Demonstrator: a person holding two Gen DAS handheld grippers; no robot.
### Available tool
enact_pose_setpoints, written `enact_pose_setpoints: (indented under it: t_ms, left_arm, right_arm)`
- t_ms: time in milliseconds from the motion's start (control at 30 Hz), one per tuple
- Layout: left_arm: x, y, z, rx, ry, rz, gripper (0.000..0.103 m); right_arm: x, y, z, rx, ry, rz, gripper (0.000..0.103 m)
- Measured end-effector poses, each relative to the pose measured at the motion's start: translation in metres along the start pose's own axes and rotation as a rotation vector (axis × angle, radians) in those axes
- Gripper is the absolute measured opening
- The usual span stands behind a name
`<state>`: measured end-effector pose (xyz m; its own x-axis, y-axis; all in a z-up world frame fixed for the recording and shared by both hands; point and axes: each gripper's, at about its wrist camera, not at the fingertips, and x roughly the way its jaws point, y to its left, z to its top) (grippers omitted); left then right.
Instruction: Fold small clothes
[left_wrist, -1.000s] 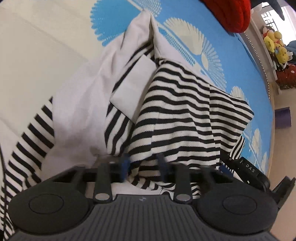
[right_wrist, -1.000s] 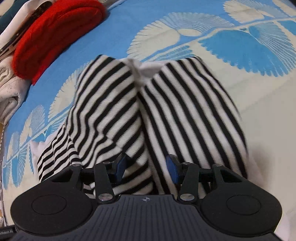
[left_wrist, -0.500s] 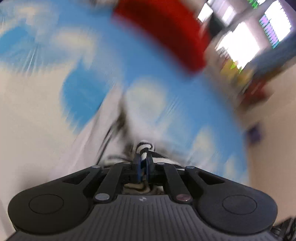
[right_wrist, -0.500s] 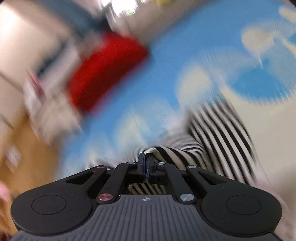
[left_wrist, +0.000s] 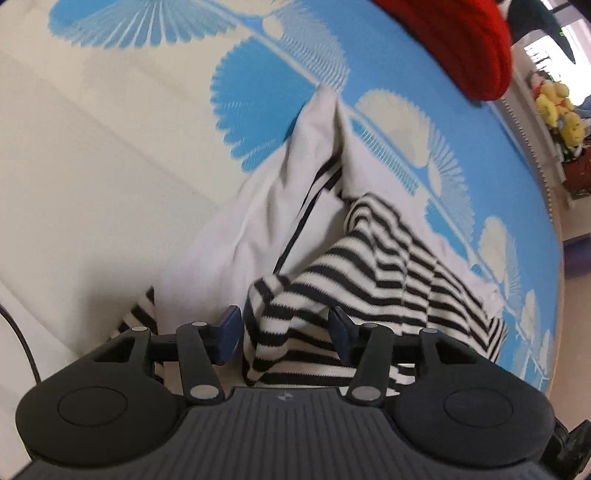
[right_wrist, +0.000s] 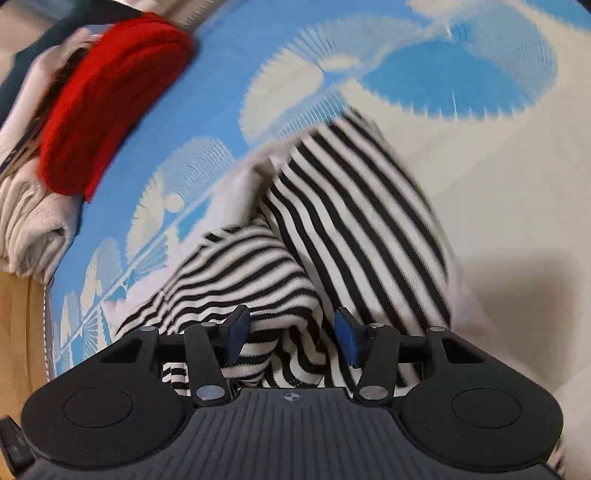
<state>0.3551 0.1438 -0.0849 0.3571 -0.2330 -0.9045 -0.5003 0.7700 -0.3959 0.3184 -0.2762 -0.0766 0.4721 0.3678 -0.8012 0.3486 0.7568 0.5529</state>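
Note:
A small black-and-white striped garment (left_wrist: 388, 258) with white panels lies bunched on a blue-and-cream patterned mat (left_wrist: 110, 129). My left gripper (left_wrist: 282, 326) is open, its blue pads either side of a raised striped fold that lies loose between them. My right gripper (right_wrist: 291, 330) is open too, over the same striped garment (right_wrist: 351, 206), with a folded-over striped layer lying between its fingers. Neither gripper holds the cloth.
A folded red knit (left_wrist: 461, 40) lies at the far end of the mat; it also shows in the right wrist view (right_wrist: 107, 96) beside a folded cream knit (right_wrist: 29, 225). Yellow plush toys (left_wrist: 557, 110) sit on a shelf. Wooden floor (right_wrist: 18, 332) borders the mat.
Both grippers were open a second ago, shut on striped cloth half a second ago while swinging fast, and have now opened, leaving the cloth folded over on itself.

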Motion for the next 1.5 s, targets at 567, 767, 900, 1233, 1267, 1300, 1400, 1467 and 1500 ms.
enact_pose_setpoints:
  t_ms: [567, 767, 900, 1233, 1267, 1300, 1400, 1467, 1500]
  left_arm:
    - [0.009, 0.023, 0.011, -0.040, 0.023, -0.042, 0.014]
    - [-0.031, 0.005, 0.017, 0.045, -0.198, -0.065, 0.031]
    - [-0.047, -0.018, 0.010, 0.114, -0.271, -0.170, 0.031]
    - [-0.011, -0.025, 0.002, 0.145, -0.145, -0.005, 0.024]
    - [-0.018, -0.032, 0.002, 0.184, -0.175, -0.029, 0.024]
    - [-0.020, -0.037, 0.001, 0.212, -0.180, -0.058, 0.024]
    - [0.002, -0.035, -0.003, 0.202, -0.040, -0.039, 0.026]
    - [0.015, -0.028, -0.008, 0.191, 0.046, 0.000, 0.024]
    - [0.009, -0.029, -0.008, 0.197, 0.029, 0.001, 0.024]
  right_arm:
    - [0.000, -0.024, 0.012, 0.061, -0.031, -0.065, 0.007]
    - [-0.022, -0.007, 0.010, -0.007, -0.201, -0.187, 0.047]
    - [-0.042, 0.018, 0.005, -0.118, -0.358, -0.056, 0.047]
    - [0.018, 0.011, -0.003, -0.082, -0.036, -0.091, 0.030]
    - [0.009, 0.018, -0.004, -0.123, -0.083, -0.073, 0.040]
    - [0.003, 0.026, -0.005, -0.159, -0.128, -0.056, 0.044]
    - [0.007, 0.031, -0.006, -0.199, -0.100, -0.028, 0.050]
    - [0.020, 0.022, -0.010, -0.177, -0.002, -0.122, 0.032]
    - [0.020, 0.016, -0.010, -0.159, 0.012, -0.128, 0.031]
